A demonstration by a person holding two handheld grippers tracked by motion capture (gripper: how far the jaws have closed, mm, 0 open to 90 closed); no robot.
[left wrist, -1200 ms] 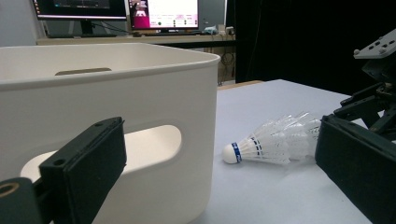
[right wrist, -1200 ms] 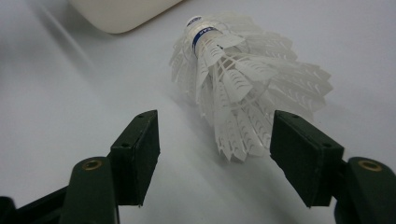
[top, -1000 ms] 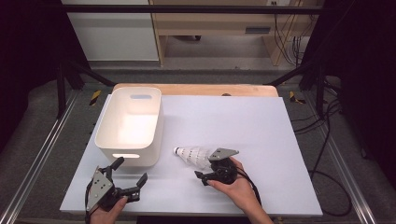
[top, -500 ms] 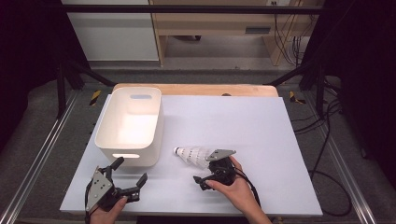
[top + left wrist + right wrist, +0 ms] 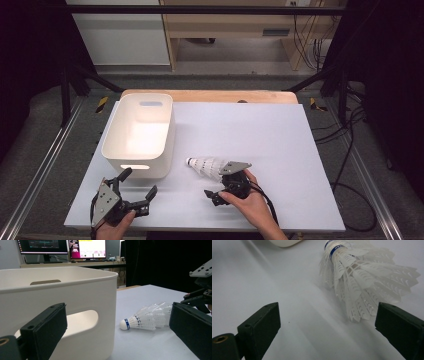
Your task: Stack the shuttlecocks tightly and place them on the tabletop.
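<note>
Just ahead of the right gripper (image 5: 220, 186), a stack of white shuttlecocks (image 5: 206, 165) lies on its side on the white table (image 5: 280, 150), beside the white bin (image 5: 137, 131). Its long axis points away from the jaws: skirts toward them, the cork tip with its blue band (image 5: 334, 248) at the far end. These jaws have just been opening and now stand spread wide, with nothing between them; the feathered end sits forward of the jaw on the right of the right gripper view. The left gripper (image 5: 131, 189), also spread and empty, rests farther off, near the bin's wall. The right hand (image 5: 250, 205) is clearly nearer, so closing on the skirts likely calls for a short push forward.
</note>
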